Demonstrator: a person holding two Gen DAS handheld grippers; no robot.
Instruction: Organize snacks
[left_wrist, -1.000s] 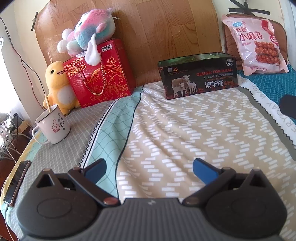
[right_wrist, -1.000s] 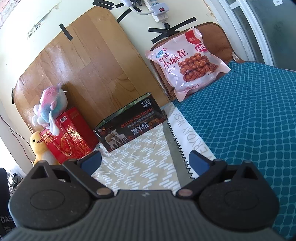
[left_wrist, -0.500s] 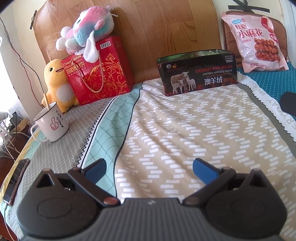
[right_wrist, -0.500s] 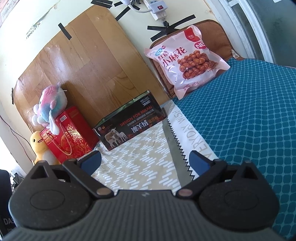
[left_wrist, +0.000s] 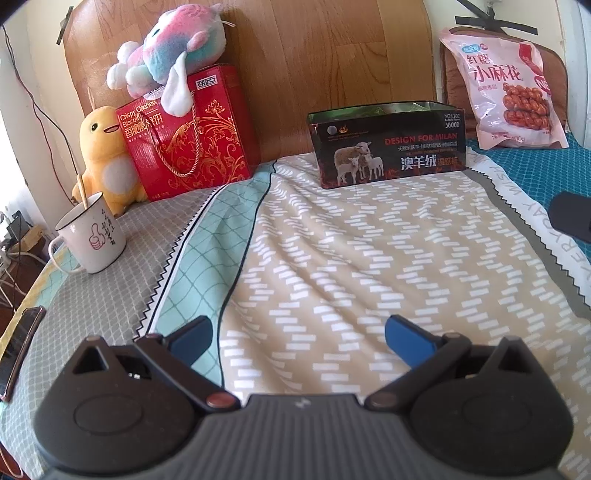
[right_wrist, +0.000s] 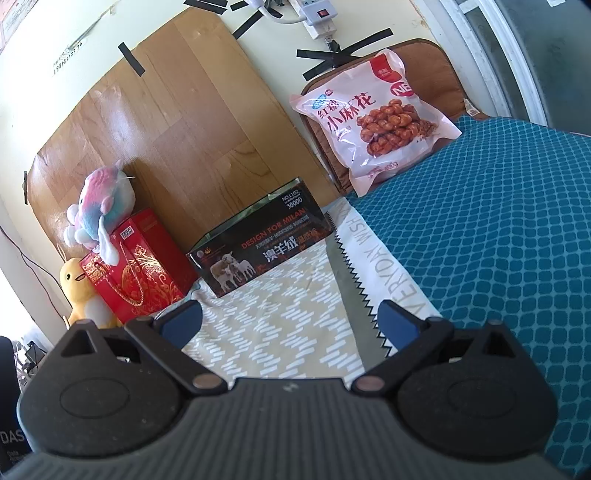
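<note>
Both claws gape wide and empty over the bed (left_wrist: 332, 258): left claw (left_wrist: 297, 334), right claw (right_wrist: 288, 317). Far ahead, the snack bag (right_wrist: 373, 122) leans upright on a cushion (right_wrist: 424, 55), just right of the open box (left_wrist: 388, 144), likely its destination

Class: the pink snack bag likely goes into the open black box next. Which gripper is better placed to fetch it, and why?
Probably the right gripper. Its view faces the pink snack bag over the teal cover; for the left gripper the bag sits far right, beyond the black box. Both have jaws open and empty.
</note>
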